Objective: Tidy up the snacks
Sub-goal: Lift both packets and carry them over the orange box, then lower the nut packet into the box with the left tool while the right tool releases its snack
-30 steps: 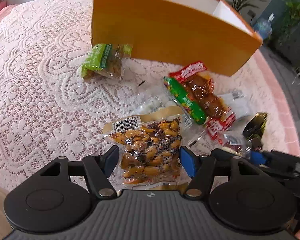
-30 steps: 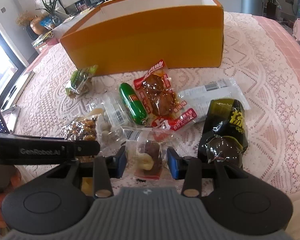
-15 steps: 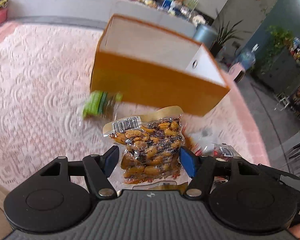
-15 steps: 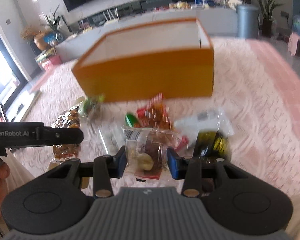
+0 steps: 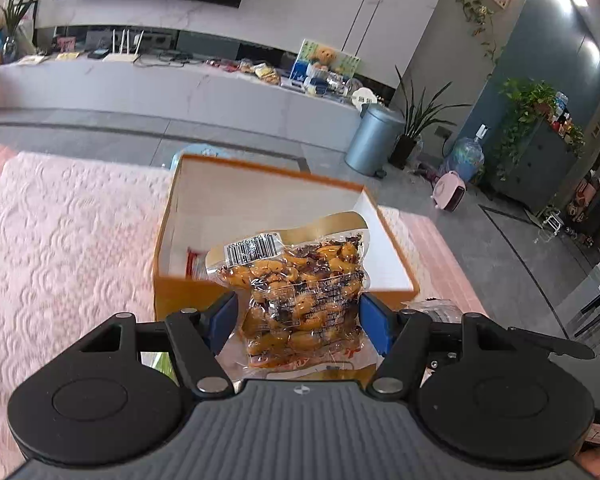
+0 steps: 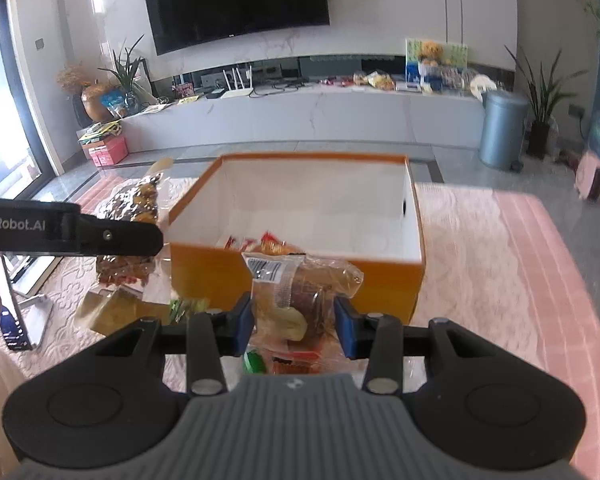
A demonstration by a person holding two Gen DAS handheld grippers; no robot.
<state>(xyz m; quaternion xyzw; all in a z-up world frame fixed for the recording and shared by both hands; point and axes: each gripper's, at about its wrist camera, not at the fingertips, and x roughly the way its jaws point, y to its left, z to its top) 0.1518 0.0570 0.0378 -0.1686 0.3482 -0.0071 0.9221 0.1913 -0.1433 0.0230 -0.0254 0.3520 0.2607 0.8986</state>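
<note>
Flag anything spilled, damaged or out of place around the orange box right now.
Nothing stands out. The orange box sits upright and open on the lace tablecloth, a few packets lying inside. The left gripper holds a sealed peanut packet, the right gripper a clear-wrapped snack; neither looks torn.

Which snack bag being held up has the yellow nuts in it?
The peanut packet between the left gripper fingers; its clear wrap shows yellow-orange nuts. The right gripper holds a brown snack packet instead.
</note>
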